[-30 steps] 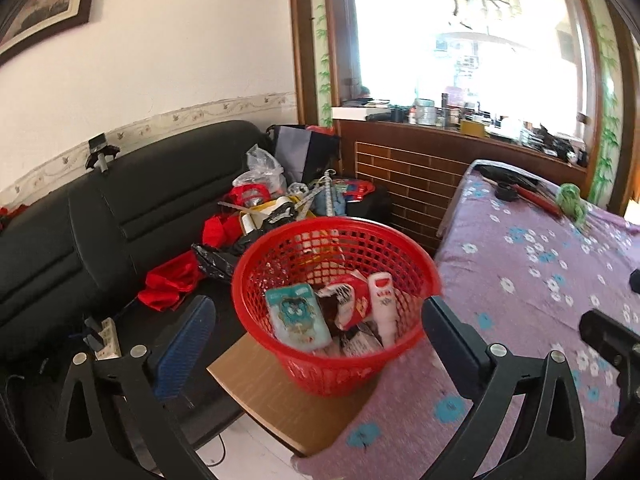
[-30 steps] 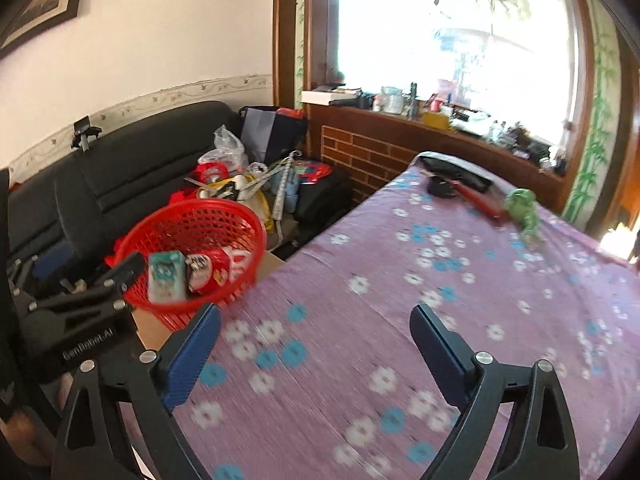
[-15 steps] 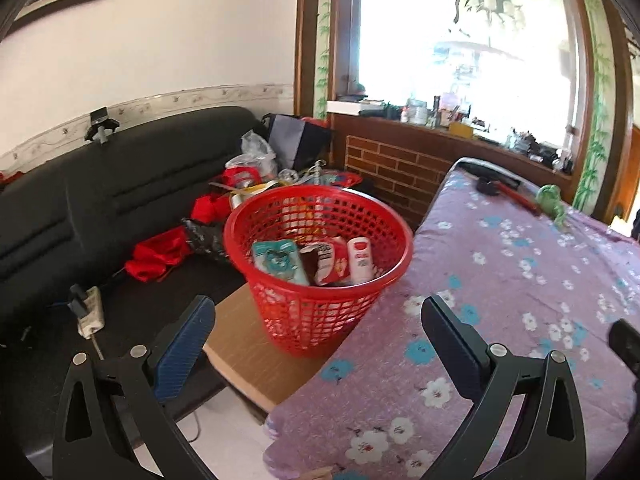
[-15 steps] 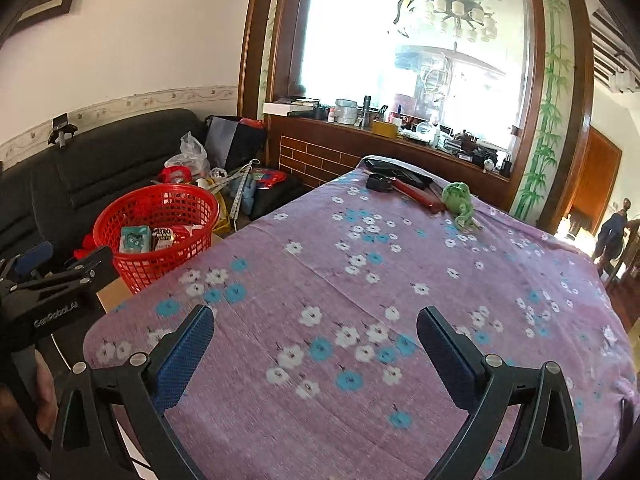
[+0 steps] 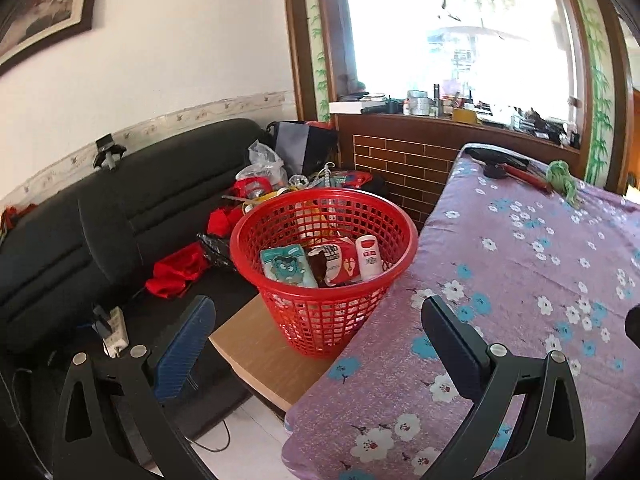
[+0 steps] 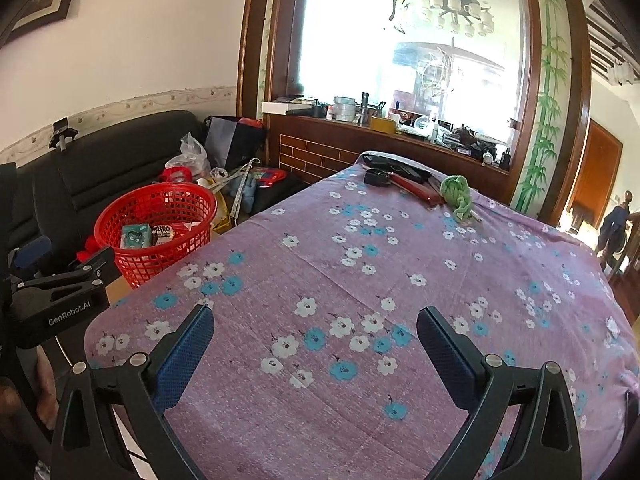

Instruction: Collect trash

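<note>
Purple flowered cloth [image 6: 360,280] covers the counter, the landmark here. Beside its near left corner, on a low wooden stand [image 5: 264,356], the red mesh basket [image 5: 324,272] holds collected wrappers [image 5: 286,266], judged light, crinkly and best pinched by an edge. At the counter's far end lies a green bundle [image 6: 460,196], probably soft. Left gripper [image 5: 316,340] and right gripper [image 6: 316,344] hover over the near edge, jaws spread, holding nothing.

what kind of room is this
Most likely a lived-in living room at home: a black sofa piled with bags and clothes along the wall, a table under a purple floral cloth, and a chandelier showing in the big glass panel. A red basket holds wrappers.
</note>
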Demonstrator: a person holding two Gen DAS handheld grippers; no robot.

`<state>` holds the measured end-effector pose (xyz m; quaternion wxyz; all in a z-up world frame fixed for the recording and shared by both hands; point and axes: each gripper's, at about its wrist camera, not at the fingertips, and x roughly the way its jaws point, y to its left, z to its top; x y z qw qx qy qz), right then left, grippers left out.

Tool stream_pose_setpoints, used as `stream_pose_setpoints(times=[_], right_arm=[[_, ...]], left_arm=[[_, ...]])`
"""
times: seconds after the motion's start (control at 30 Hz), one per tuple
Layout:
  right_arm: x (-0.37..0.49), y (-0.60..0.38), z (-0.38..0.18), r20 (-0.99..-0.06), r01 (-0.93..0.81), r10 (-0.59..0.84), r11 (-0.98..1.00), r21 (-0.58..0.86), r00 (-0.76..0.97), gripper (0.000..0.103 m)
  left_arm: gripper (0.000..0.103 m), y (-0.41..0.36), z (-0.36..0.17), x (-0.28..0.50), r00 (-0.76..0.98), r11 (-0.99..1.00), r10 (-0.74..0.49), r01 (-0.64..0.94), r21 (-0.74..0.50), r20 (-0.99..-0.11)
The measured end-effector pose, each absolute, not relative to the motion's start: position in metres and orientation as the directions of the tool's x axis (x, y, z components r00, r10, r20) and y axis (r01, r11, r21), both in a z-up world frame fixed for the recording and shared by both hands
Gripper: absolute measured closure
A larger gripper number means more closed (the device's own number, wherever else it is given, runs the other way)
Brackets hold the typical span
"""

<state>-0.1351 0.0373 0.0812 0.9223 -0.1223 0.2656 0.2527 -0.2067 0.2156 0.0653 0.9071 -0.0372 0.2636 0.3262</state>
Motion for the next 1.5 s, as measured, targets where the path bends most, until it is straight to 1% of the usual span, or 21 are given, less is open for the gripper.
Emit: stream_pose_setpoints(times=[0.2,1.5], right_arm=[[-0.130,0.037,0.078,-0.562,-0.526,0.395,0.846,-0.086,0.727,0.000],[-0.129,0.043,0.071,-0.584,-0.531,0.388,0.842,-0.090,0.713,0.000]], left_arm=[[0.001,0.213,0.063,-0.202,0.641,0.783,0.581,-0.608,0.130,-0.501],[0.001,0.216,0.058,-0.199,0.650,0.801,0.557,-0.584,0.130,-0.517]])
